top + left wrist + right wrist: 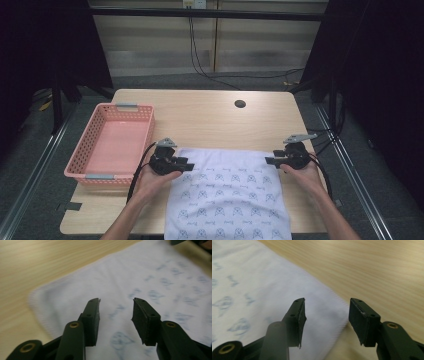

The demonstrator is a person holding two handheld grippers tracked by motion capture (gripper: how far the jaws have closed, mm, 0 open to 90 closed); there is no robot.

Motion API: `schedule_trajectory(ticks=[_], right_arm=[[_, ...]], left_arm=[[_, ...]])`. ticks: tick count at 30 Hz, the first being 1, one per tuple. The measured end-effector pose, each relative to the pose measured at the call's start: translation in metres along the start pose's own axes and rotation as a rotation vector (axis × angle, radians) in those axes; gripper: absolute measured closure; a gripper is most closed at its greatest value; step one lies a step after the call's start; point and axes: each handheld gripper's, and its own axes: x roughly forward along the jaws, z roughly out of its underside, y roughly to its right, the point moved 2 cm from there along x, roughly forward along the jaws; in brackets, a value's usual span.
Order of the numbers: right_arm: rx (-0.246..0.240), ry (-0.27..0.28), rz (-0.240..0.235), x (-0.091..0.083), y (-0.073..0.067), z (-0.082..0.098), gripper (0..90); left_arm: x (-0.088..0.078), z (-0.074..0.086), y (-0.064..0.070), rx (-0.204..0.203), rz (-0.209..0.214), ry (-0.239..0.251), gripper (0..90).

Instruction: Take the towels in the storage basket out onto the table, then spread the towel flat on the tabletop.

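The white patterned cloth [227,192] lies flat on the table [210,112], its near edge hanging over the front. Both claws stand open and empty, the left gripper [186,164] over the far left corner, the right gripper [270,160] over the far right. It looks like a fold being set up; next, each must pinch its corner.

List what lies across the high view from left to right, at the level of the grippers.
Basket → left gripper → cloth → right gripper, all on the table.
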Motion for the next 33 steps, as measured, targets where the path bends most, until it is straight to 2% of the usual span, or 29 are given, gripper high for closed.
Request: schedule_trajectory(ticks=[1, 2, 3, 5, 7, 8, 9, 10, 11, 12, 14, 16, 17, 18, 21, 23, 26, 28, 29, 33], right_arm=[[0.005, -0.005, 0.008, 0.003, 0.004, 0.001, 46.8], [0.015, -0.009, 0.003, 0.007, 0.008, 0.002, 45.8], [0.015, -0.012, 0.026, 0.011, 0.011, 0.004, 44.4], [0.007, -0.015, 0.023, 0.014, 0.012, 0.006, 43.9], [0.007, -0.016, 0.020, 0.015, 0.011, 0.006, 43.6], [-0.005, -0.012, 0.017, 0.016, 0.011, 0.006, 44.4], [-0.019, -0.004, 0.010, 0.017, 0.009, 0.006, 46.1], [-0.023, -0.015, 0.010, 0.016, 0.007, 0.006, 50.2], [-0.041, -0.011, -0.002, 0.016, 0.006, 0.005, 55.6], [-0.040, -0.015, -0.007, 0.016, 0.003, 0.006, 57.2], [-0.052, -0.012, -0.043, 0.016, -0.001, 0.006, 68.1], [-0.042, -0.017, -0.069, 0.017, -0.005, 0.006, 78.5], [-0.053, -0.023, -0.069, 0.017, -0.006, 0.006, 82.0], [-0.052, -0.027, -0.072, 0.017, -0.007, 0.006, 82.9], [-0.030, -0.018, -0.097, 0.017, -0.004, 0.006, 84.2], [-0.013, -0.017, -0.096, 0.015, -0.003, 0.007, 84.2], [-0.006, -0.009, -0.096, 0.014, 0.000, 0.007, 84.2], [0.003, -0.003, -0.095, 0.012, 0.001, 0.006, 84.1], [-0.001, 0.000, -0.095, 0.012, 0.001, 0.006, 84.1], [0.007, 0.008, -0.097, 0.010, 0.002, 0.008, 84.0]], left_arm=[[0.001, -0.001, -0.003, -0.009, 0.005, 0.013, 55.8], [0.003, -0.002, -0.007, -0.038, 0.000, 0.029, 55.6], [0.004, -0.002, -0.008, -0.033, -0.001, 0.022, 55.1], [0.007, -0.001, -0.010, -0.020, -0.028, 0.007, 53.7], [0.007, 0.000, -0.015, -0.032, -0.031, 0.012, 53.3], [0.005, 0.001, -0.017, -0.042, -0.052, 0.030, 53.1], [0.005, 0.001, -0.018, -0.044, -0.056, 0.036, 53.4], [0.005, 0.002, -0.020, -0.054, -0.049, 0.037, 53.1], [0.004, 0.002, -0.022, -0.062, -0.061, 0.037, 52.7], [0.004, 0.003, -0.023, -0.066, -0.070, 0.033, 51.3], [0.006, 0.005, -0.026, -0.072, -0.071, 0.024, 49.5], [0.007, 0.006, -0.027, -0.060, -0.049, 0.018, 43.5], [0.008, 0.006, -0.028, -0.059, -0.069, 0.009, 42.7], [0.008, 0.006, -0.028, -0.064, -0.057, 0.012, 40.3], [0.007, 0.005, -0.030, -0.082, -0.068, 0.031, 38.6], [0.009, 0.006, -0.031, -0.090, -0.092, 0.032, 38.6], [0.010, 0.004, -0.033, -0.060, -0.112, 0.055, 40.1], [0.011, 0.004, -0.035, -0.075, -0.126, 0.059, 40.0], [0.011, 0.005, -0.036, -0.087, -0.116, 0.060, 38.3], [0.012, 0.005, -0.036, -0.079, -0.145, 0.052, 38.2]])
